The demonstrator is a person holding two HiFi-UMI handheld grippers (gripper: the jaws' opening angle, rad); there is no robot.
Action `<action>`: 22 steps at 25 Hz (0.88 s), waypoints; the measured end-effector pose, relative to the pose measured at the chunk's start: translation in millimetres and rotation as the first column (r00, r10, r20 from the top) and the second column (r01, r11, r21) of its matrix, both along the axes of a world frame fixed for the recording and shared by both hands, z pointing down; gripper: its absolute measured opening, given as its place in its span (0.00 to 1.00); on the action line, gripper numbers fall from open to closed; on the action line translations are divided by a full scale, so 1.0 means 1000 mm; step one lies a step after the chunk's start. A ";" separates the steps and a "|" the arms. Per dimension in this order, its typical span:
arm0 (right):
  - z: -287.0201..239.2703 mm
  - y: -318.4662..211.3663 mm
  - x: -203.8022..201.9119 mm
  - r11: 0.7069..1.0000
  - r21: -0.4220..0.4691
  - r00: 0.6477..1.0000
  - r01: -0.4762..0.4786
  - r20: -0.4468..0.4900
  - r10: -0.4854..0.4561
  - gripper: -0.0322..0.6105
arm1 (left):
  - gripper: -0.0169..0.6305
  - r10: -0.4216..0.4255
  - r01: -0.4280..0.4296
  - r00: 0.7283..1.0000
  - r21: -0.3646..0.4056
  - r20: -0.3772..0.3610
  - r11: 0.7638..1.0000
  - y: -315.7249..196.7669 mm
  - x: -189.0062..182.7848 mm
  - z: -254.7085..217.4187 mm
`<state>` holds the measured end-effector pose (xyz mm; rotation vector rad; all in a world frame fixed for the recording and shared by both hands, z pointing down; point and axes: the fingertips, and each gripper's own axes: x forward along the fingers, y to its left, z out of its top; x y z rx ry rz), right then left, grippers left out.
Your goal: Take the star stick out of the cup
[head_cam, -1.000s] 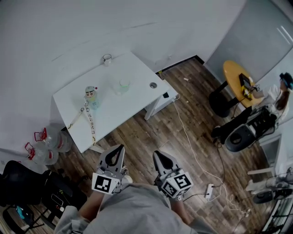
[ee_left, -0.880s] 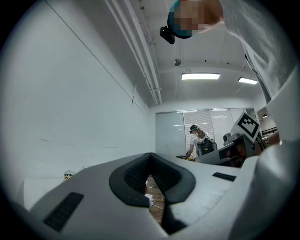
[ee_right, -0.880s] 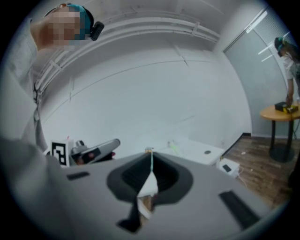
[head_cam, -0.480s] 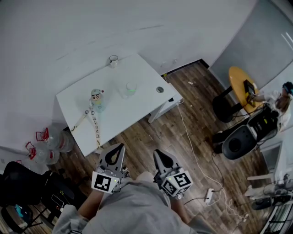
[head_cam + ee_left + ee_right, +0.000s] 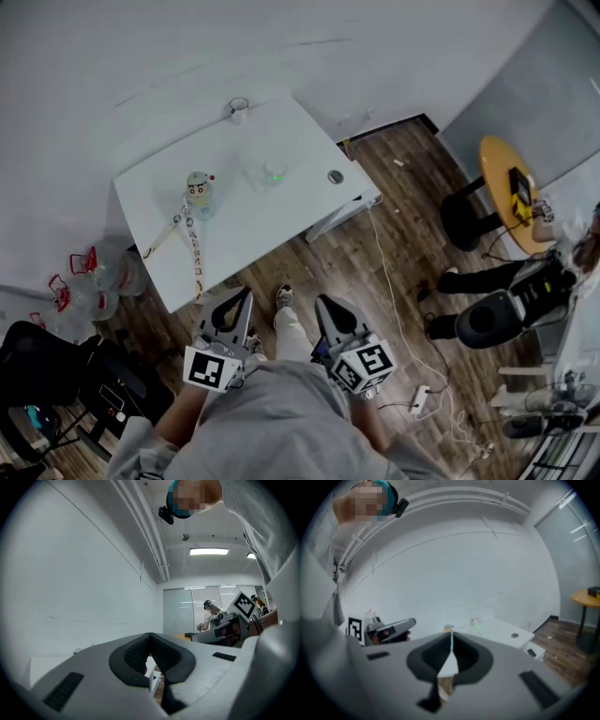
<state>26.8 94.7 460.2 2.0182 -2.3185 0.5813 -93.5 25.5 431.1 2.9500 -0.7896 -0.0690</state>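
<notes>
Topping one table (image 5: 246, 225): one cup (image 5: 272, 174), one figurine (image 5: 199, 193), one jar (image 5: 239, 110)

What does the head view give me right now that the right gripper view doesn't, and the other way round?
Head view only: the water jugs on the floor beside the table, and the power strip with its cable. Right gripper view only: the right gripper seen close, jaws together with nothing between them, plus the ceiling pipes. Both: the white table, the yellow round table and the left gripper.
</notes>
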 end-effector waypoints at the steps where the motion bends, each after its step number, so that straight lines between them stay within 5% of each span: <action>1: 0.001 -0.007 0.003 1.000 0.000 1.000 0.008 0.001 -0.008 0.11 | 0.07 -0.008 0.008 1.000 0.004 0.001 1.000 -0.005 0.002 0.000; 22: 0.011 -0.188 0.074 0.971 -0.034 0.970 0.238 -0.048 -0.240 0.11 | 0.07 -0.183 0.185 0.982 -0.033 0.048 0.982 -0.131 0.065 0.006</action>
